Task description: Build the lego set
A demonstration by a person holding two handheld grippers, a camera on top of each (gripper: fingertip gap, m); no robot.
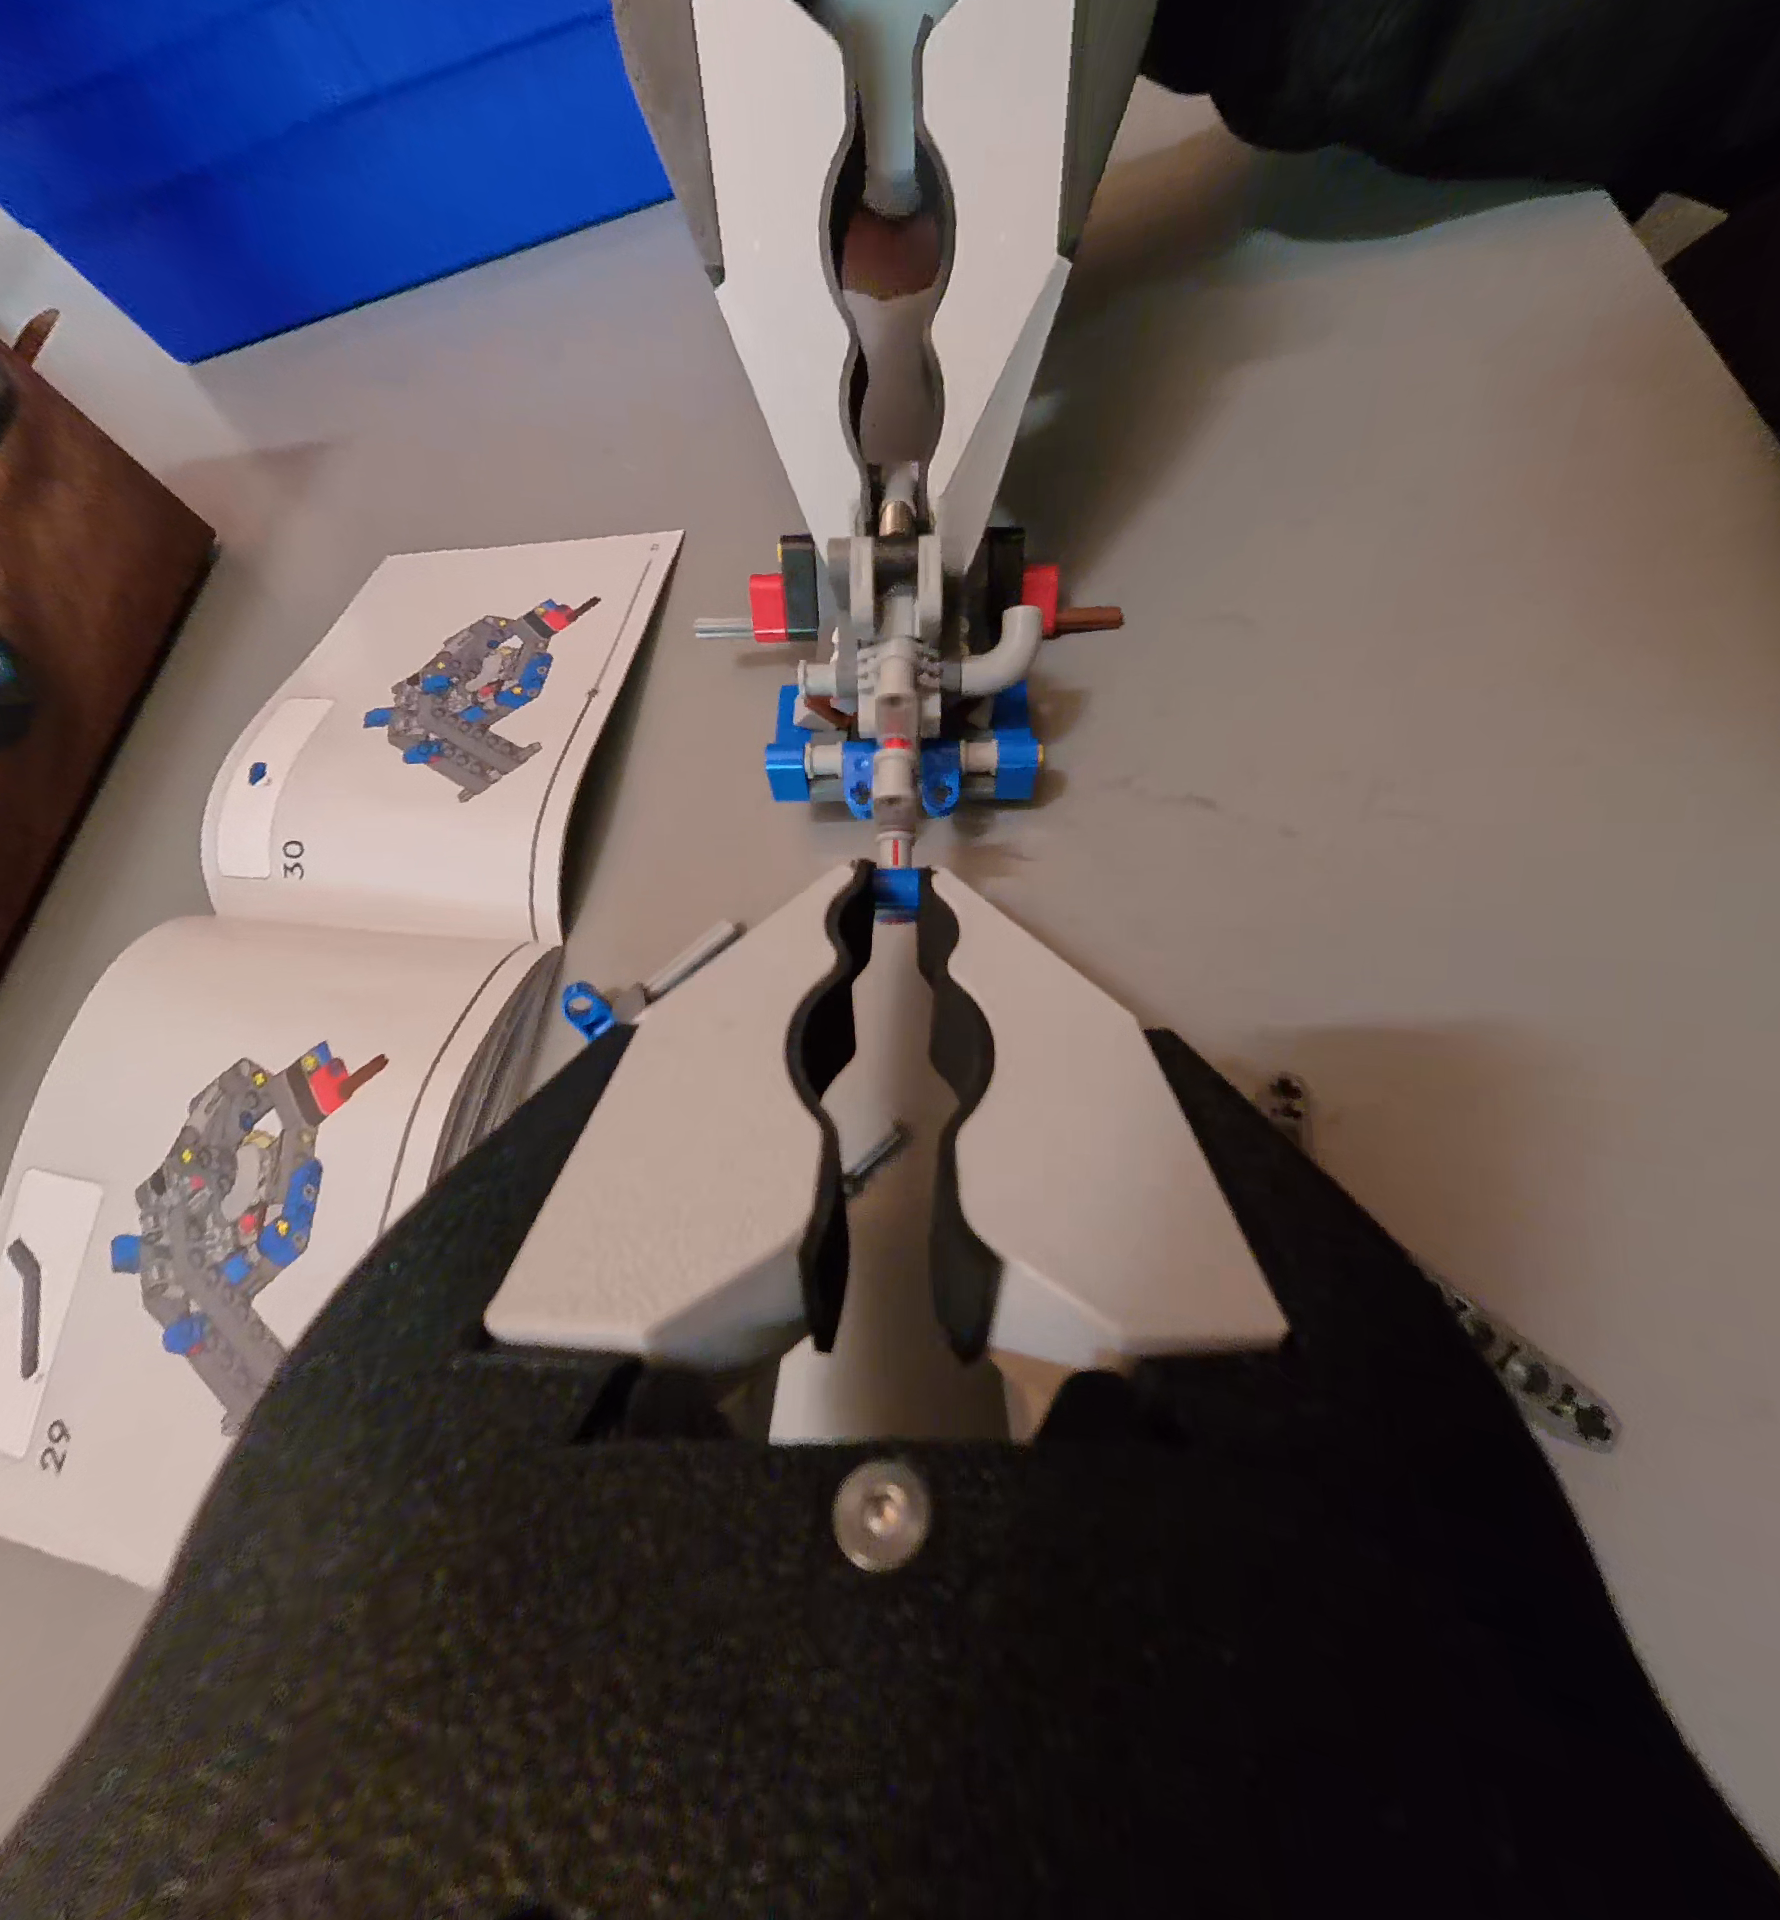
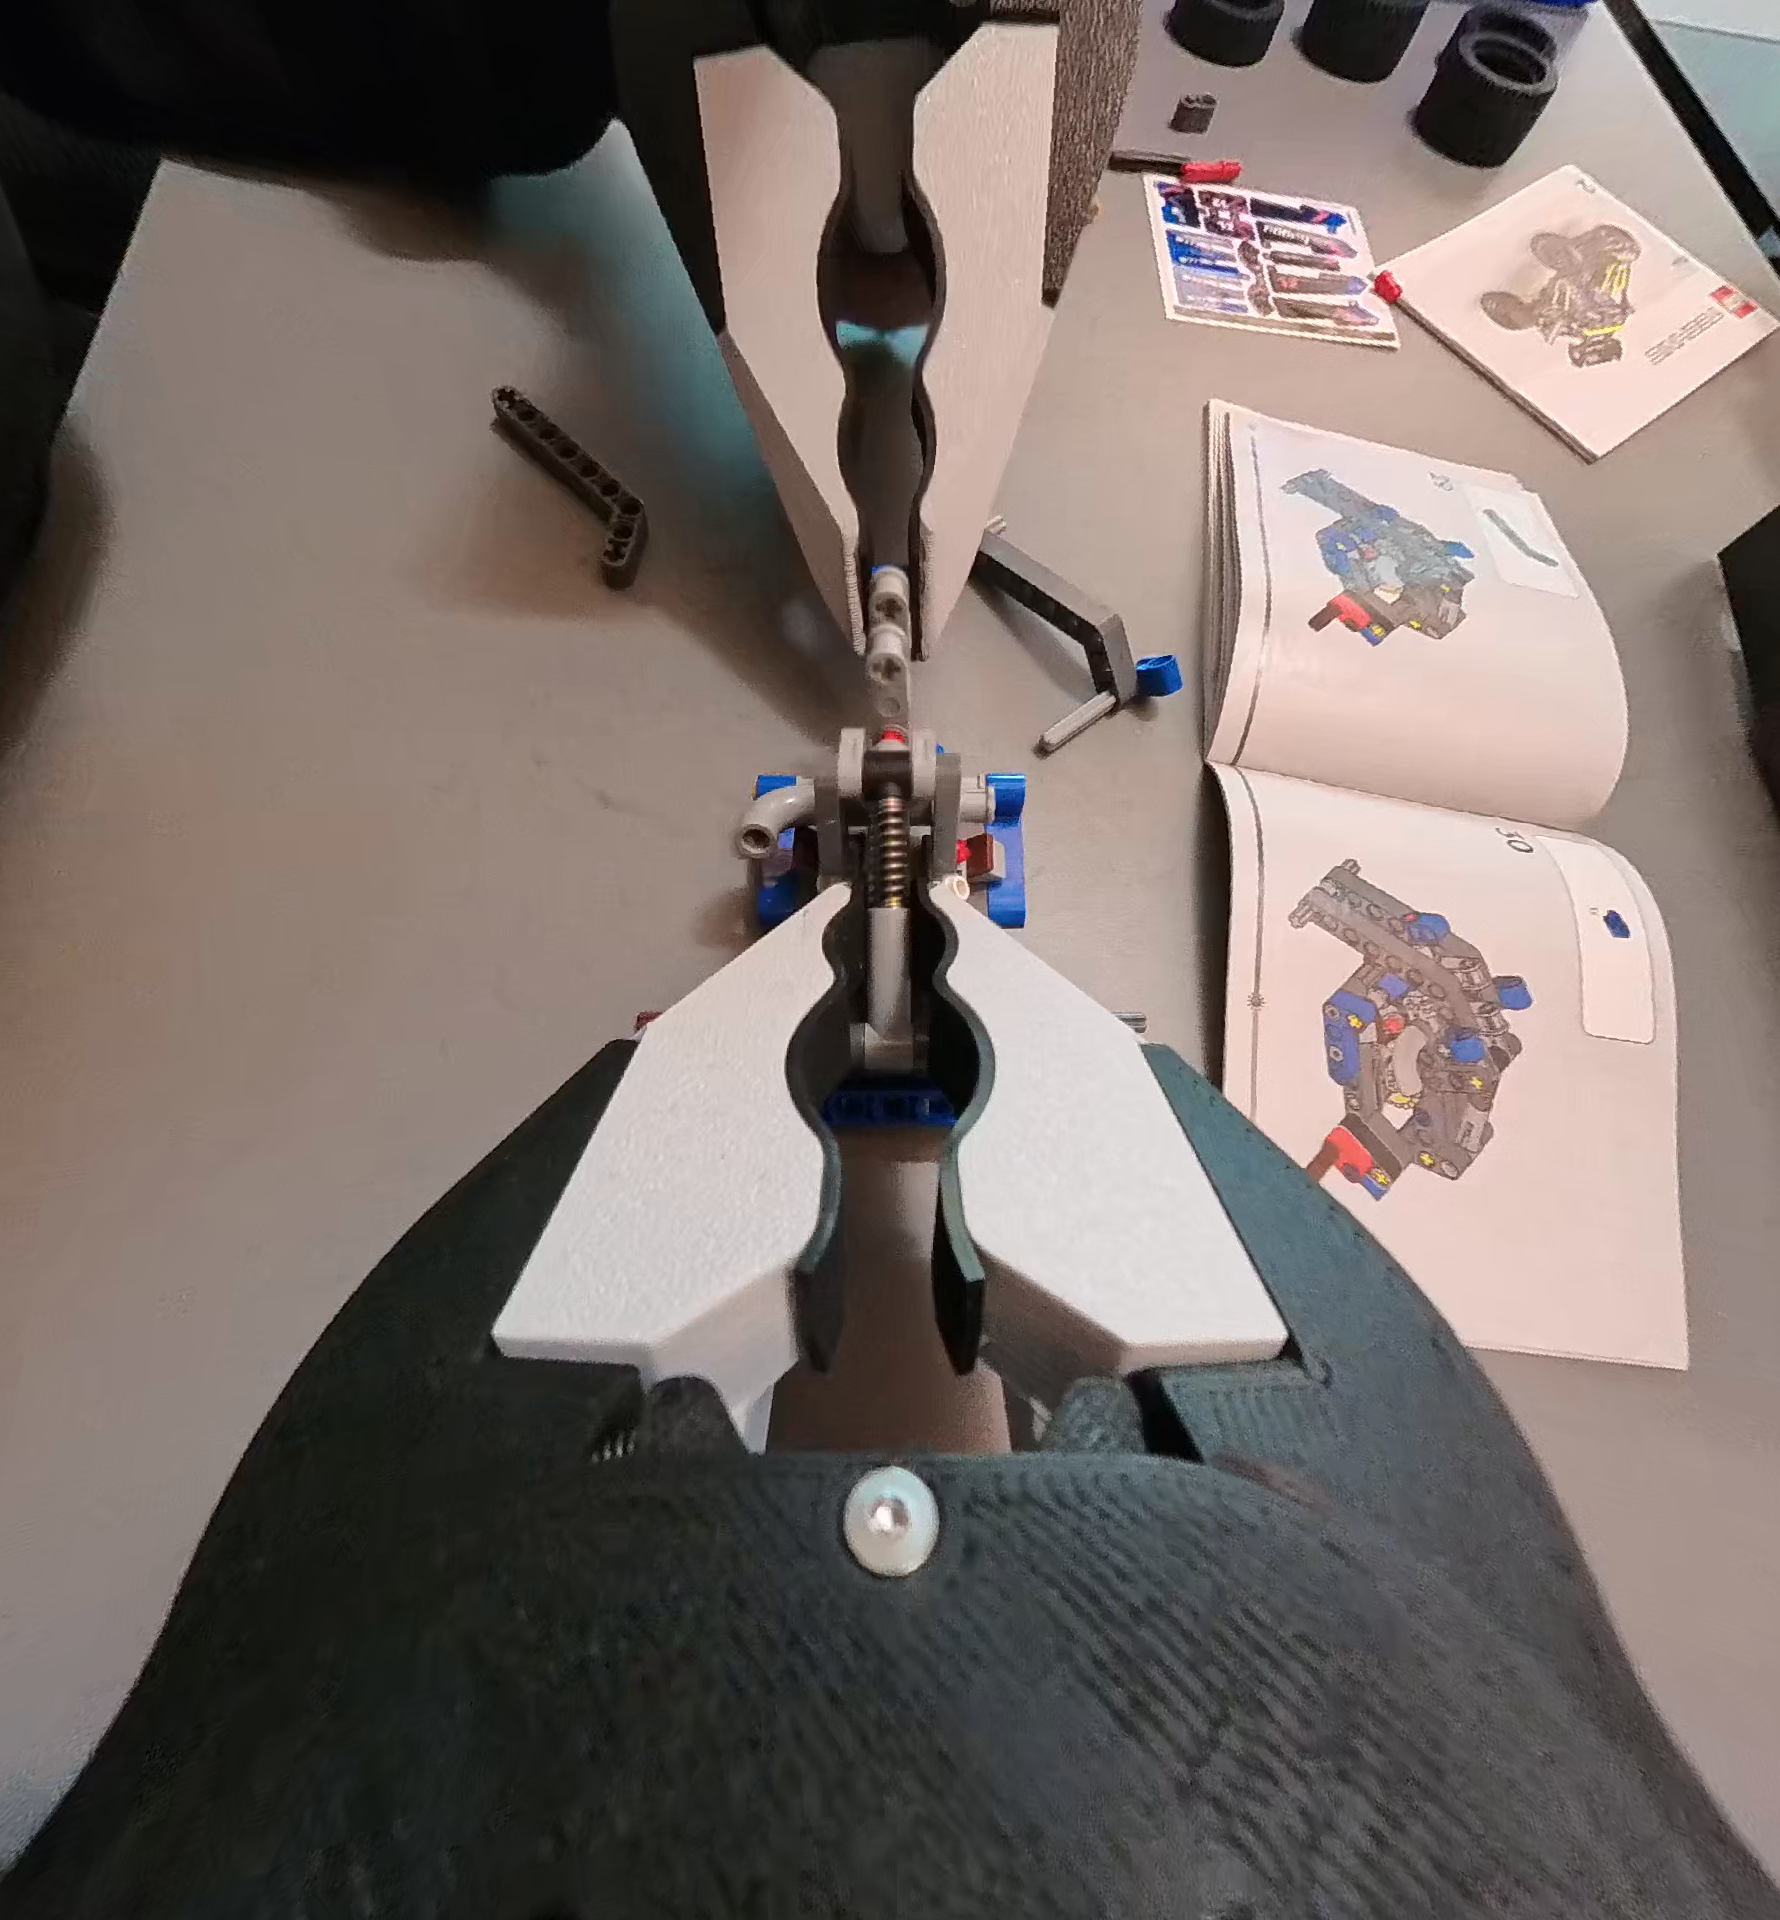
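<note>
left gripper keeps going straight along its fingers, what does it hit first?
Likely the lego assembly: the left gripper, shut on a small blue piece, points at its thin grey axle tip just ahead. Depth unclear.

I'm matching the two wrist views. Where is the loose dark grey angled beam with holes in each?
Left wrist view: dark grey angled beam, low right, partly behind the left gripper's body.
Right wrist view: beam, upper left on the table.
Shared landmark: open instruction booklet.

**A hobby worktable indoors**

The place looked like a desk for model building: a plain grey table (image 2: 346, 831) held an open instruction booklet (image 2: 1405, 883), a sticker sheet (image 2: 1270, 260), black tyres (image 2: 1488, 94) and a blue bin (image 1: 294, 156).
</note>
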